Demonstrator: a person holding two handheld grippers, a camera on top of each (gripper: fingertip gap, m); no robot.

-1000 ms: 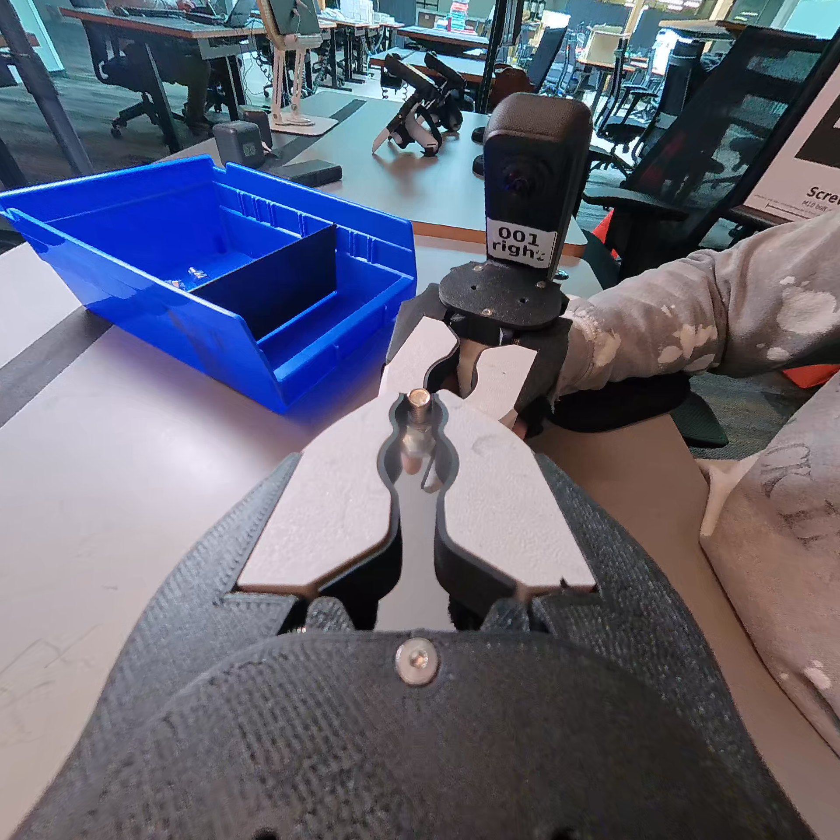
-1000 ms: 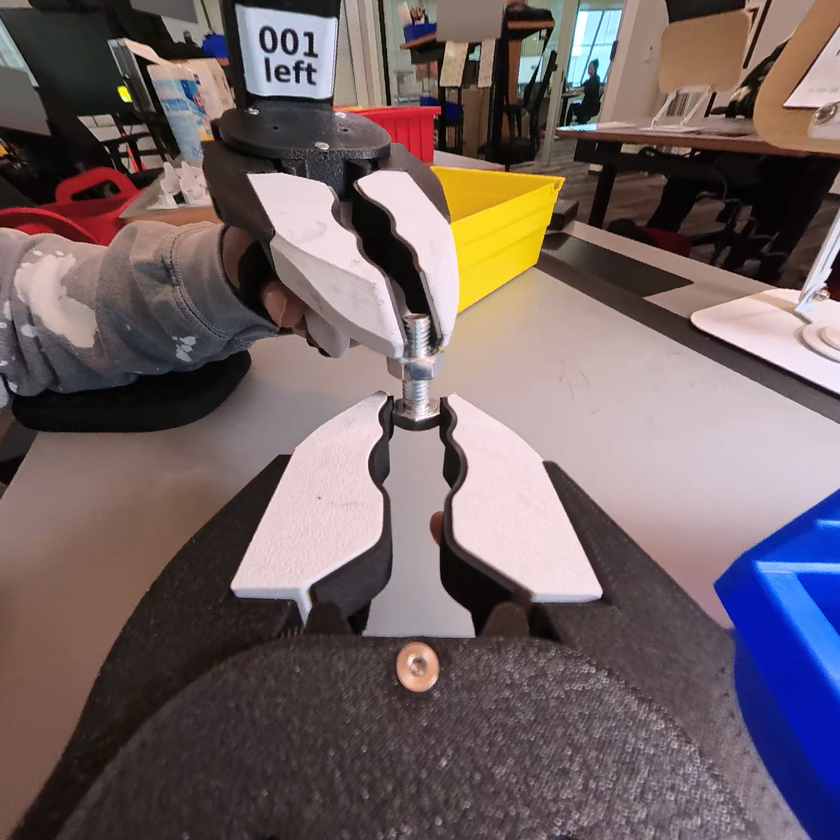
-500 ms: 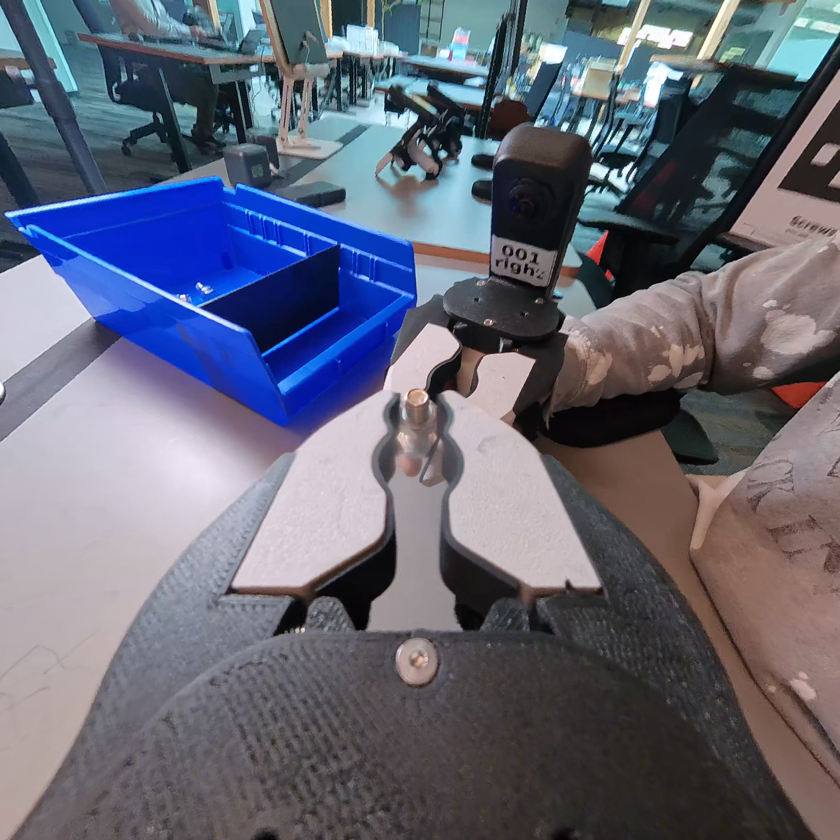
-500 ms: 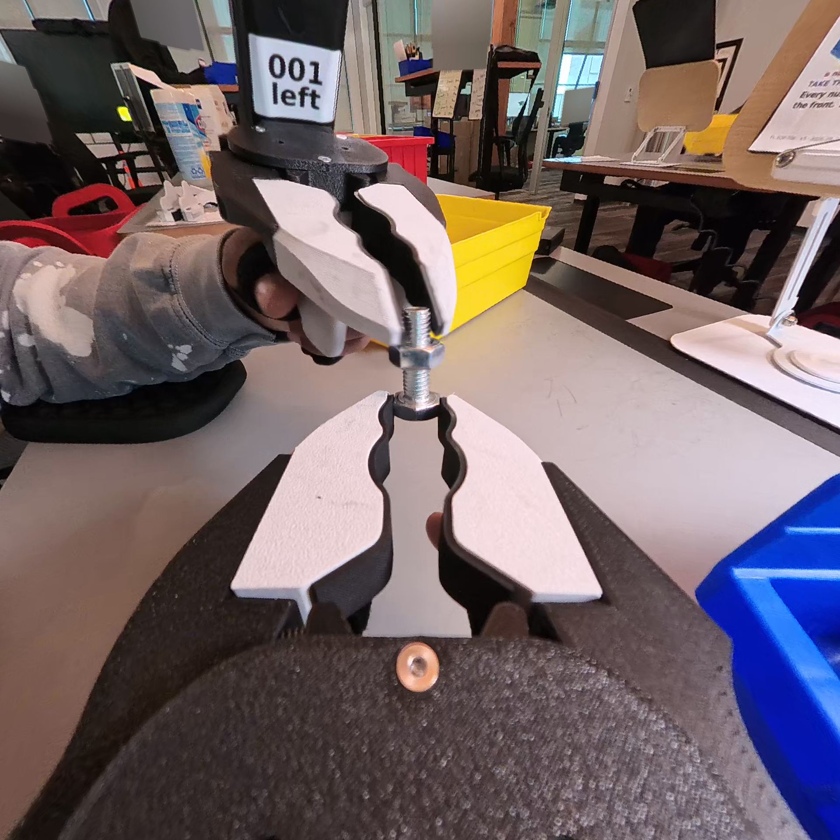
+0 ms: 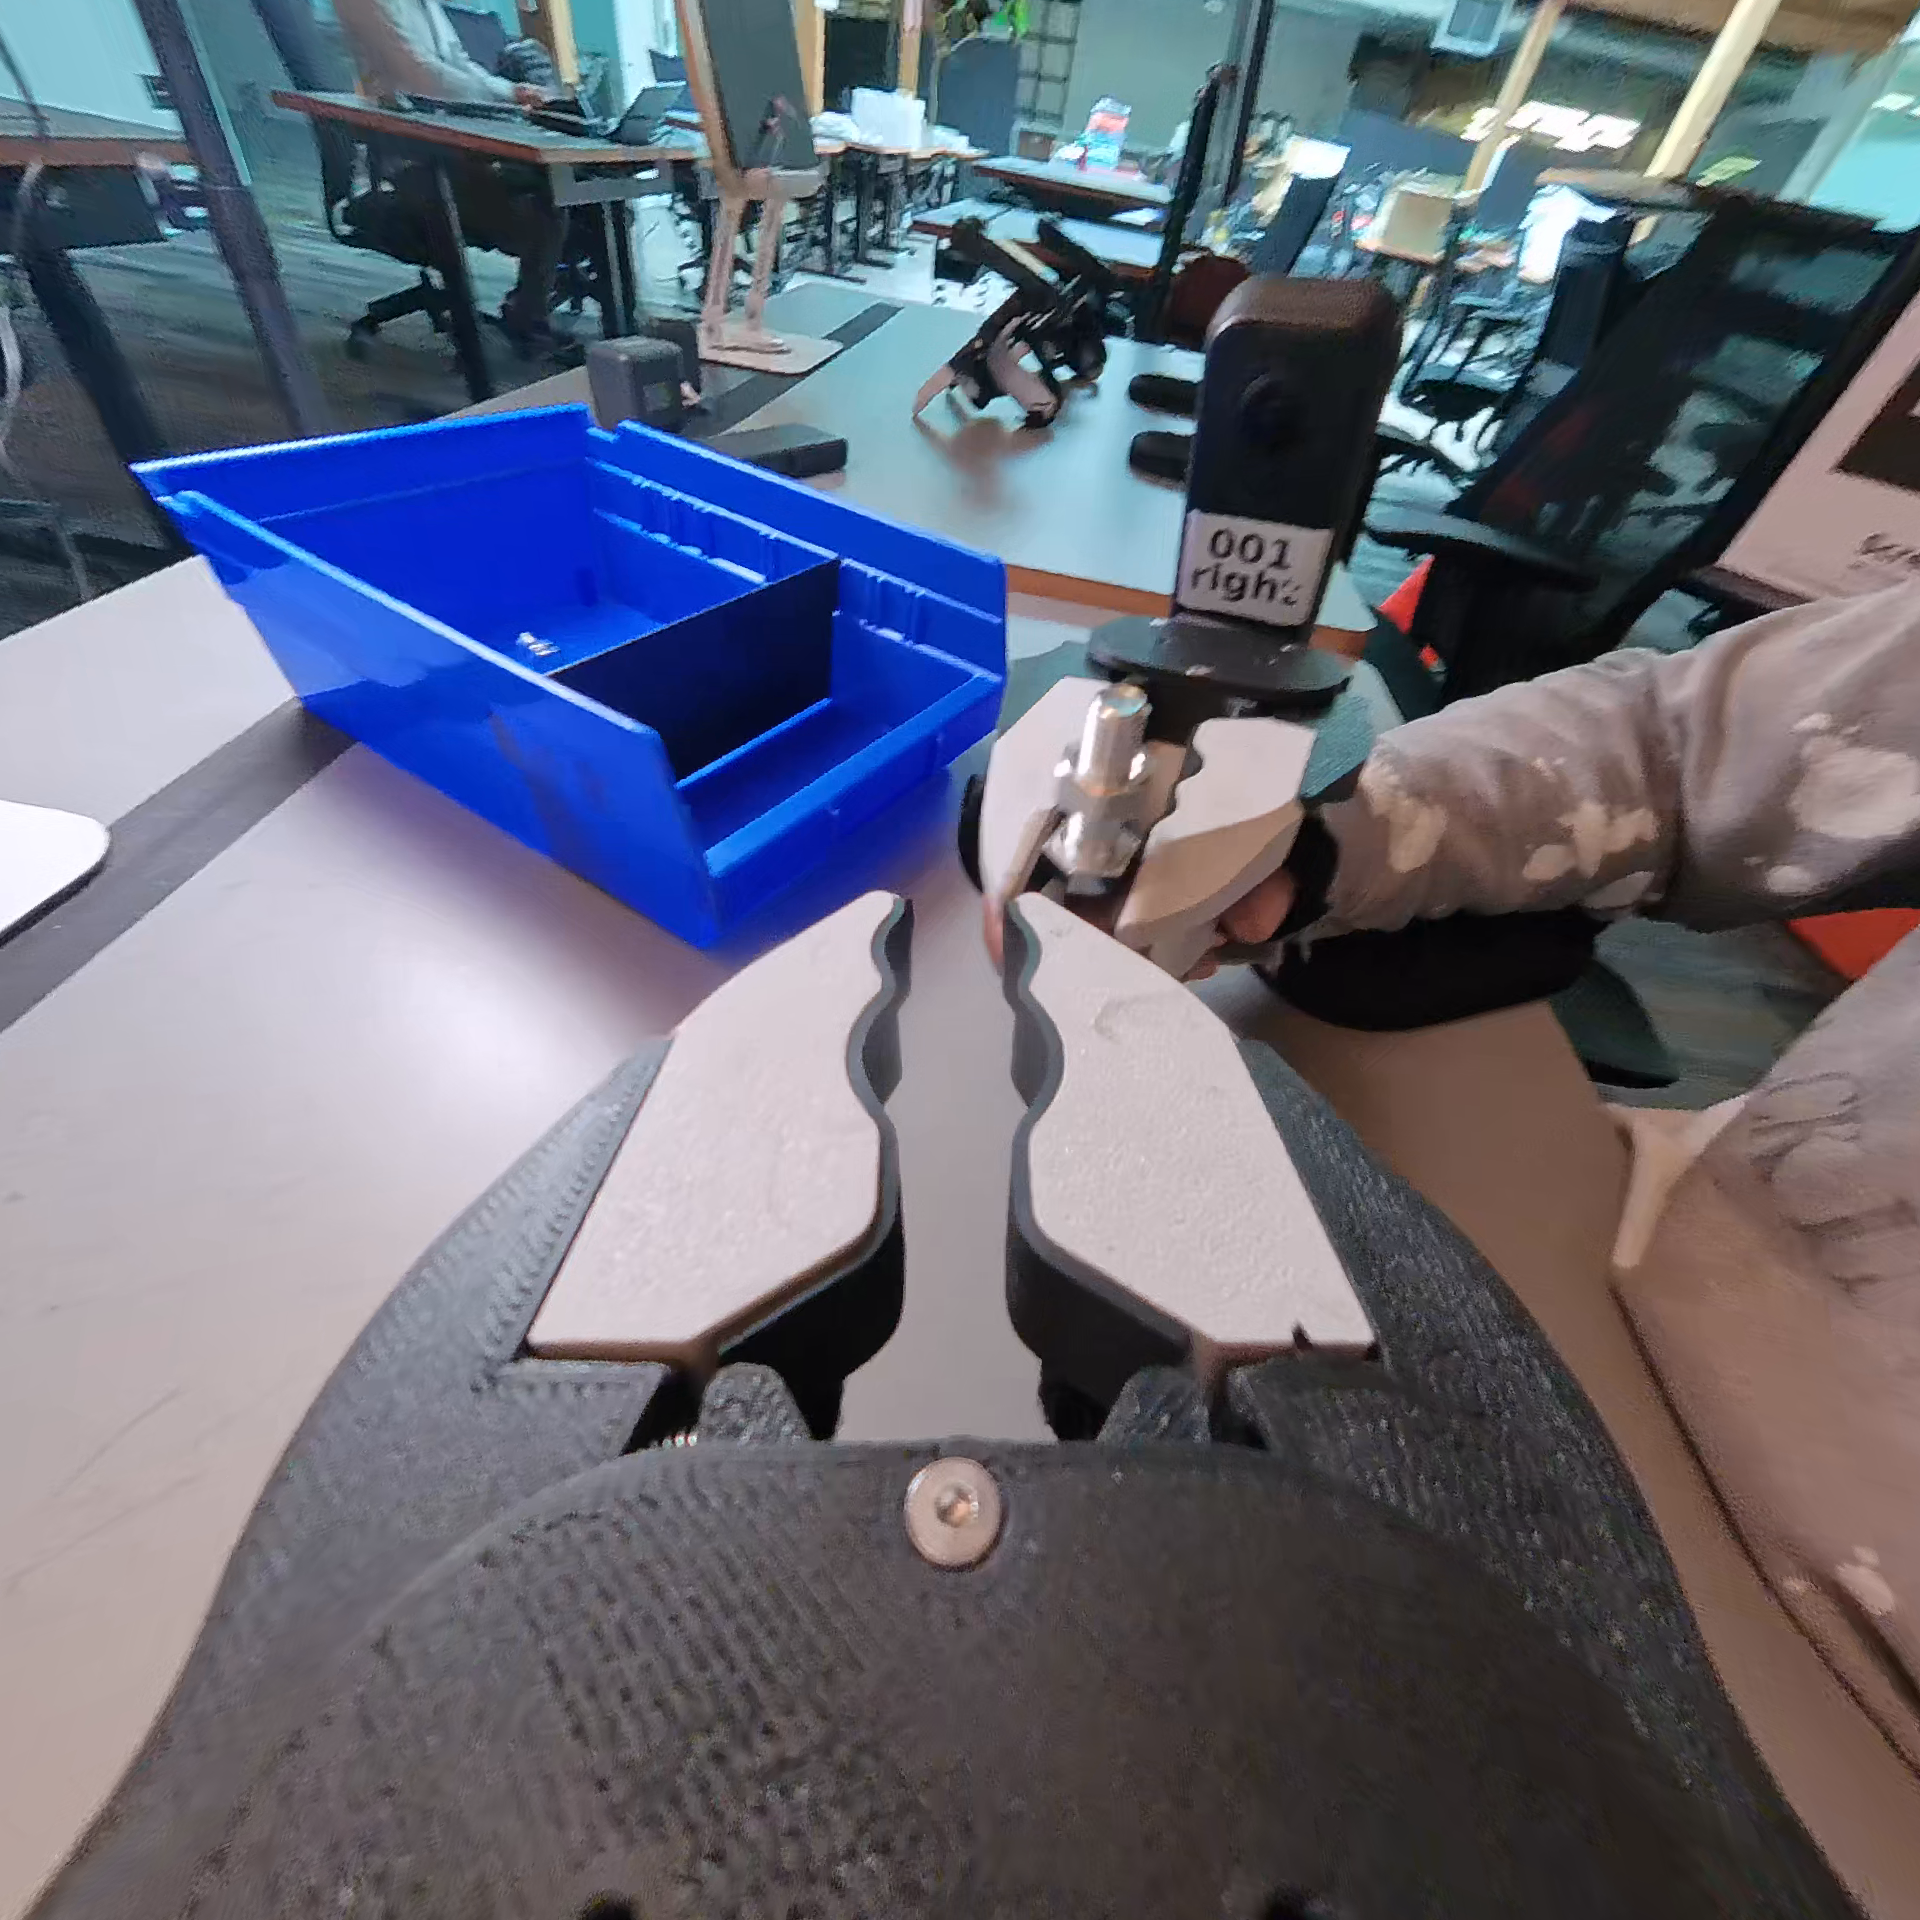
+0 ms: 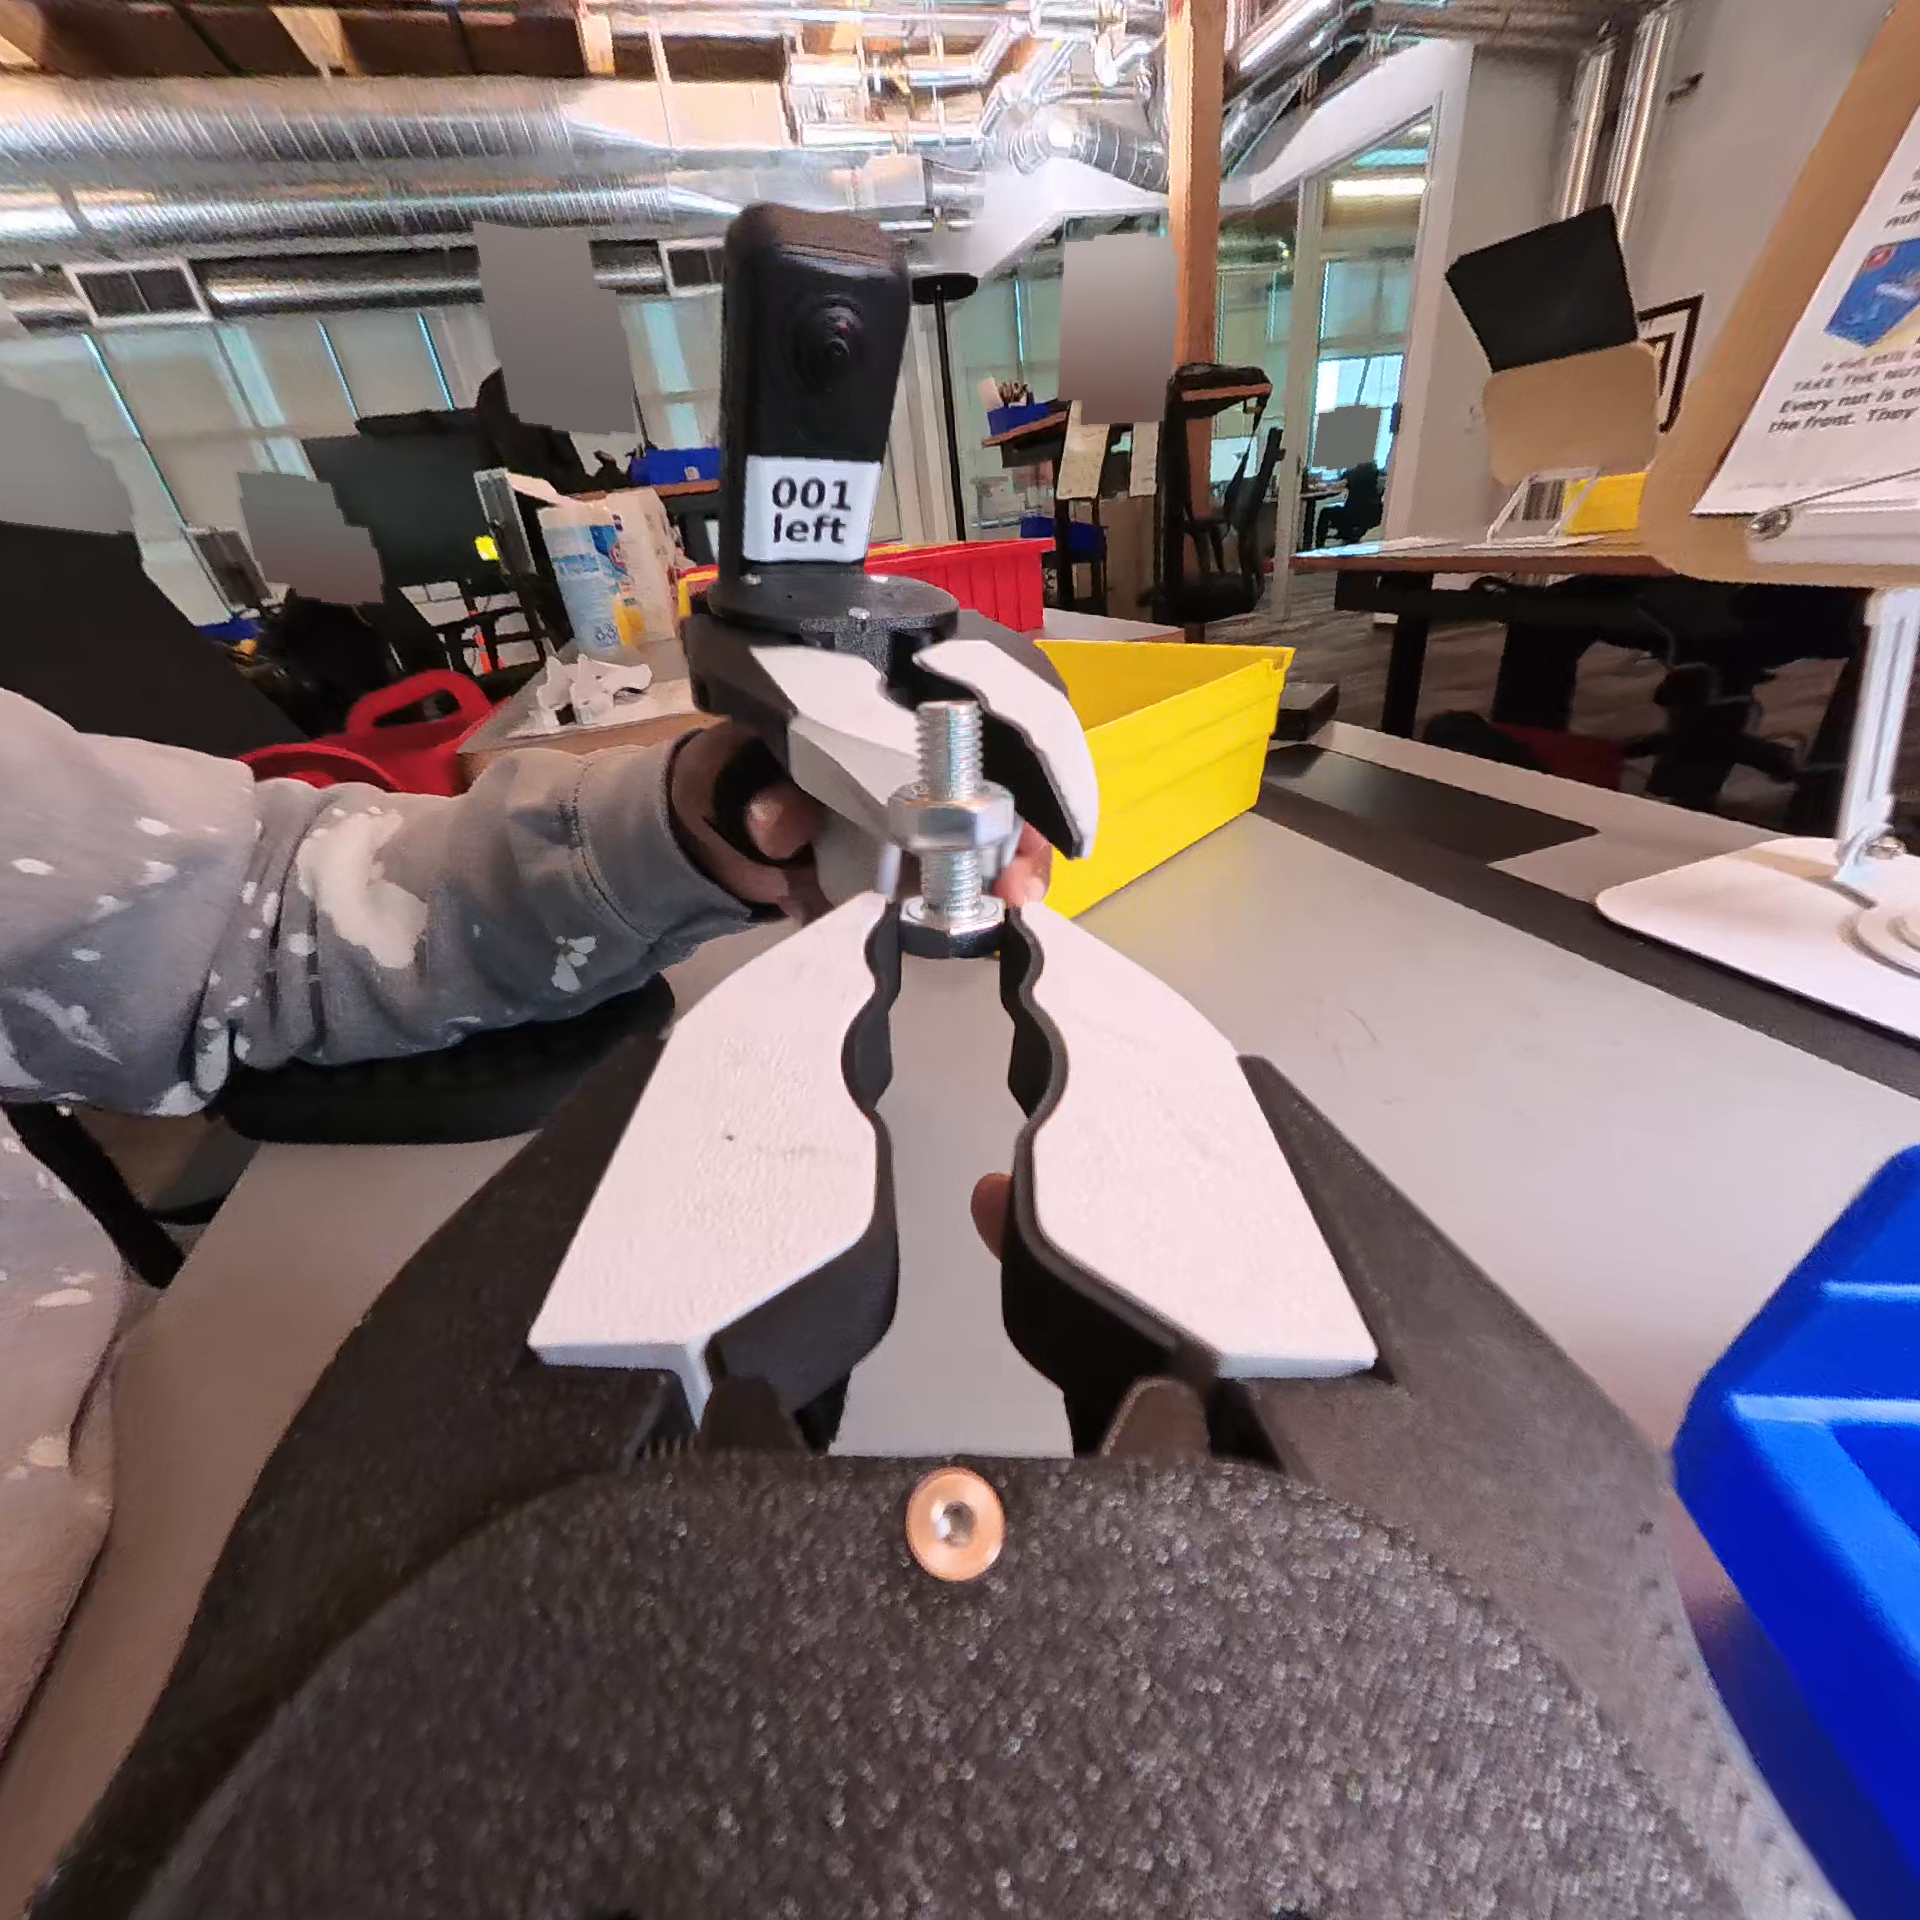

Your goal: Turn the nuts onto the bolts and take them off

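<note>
A silver bolt (image 6: 948, 740) stands upright with a hex nut (image 6: 951, 821) about halfway down its thread. My right gripper (image 6: 951, 916) is shut on the bolt's head. My left gripper (image 5: 951, 920) is open and empty, its tips a short way in front of and below the bolt (image 5: 1110, 727). In the left wrist view the right gripper (image 5: 1075, 906) holds the bolt and nut (image 5: 1101, 781) above the table. In the right wrist view the left gripper (image 6: 982, 857) is behind the bolt with its jaws apart, clear of the thread.
A blue divided bin (image 5: 468, 644) stands on the grey table (image 5: 312, 1039) at the left, with a small metal part (image 5: 535, 644) inside; its corner shows in the right wrist view (image 6: 1818, 1403). A yellow bin (image 6: 1164, 748) stands behind. A white stand base (image 6: 1766, 914) is at the right. The grippers are tip to tip, or close to it.
My left gripper has let go of the bolt's threaded end and drawn back. The right gripper still holds the bolt by its head and has tilted upward.
</note>
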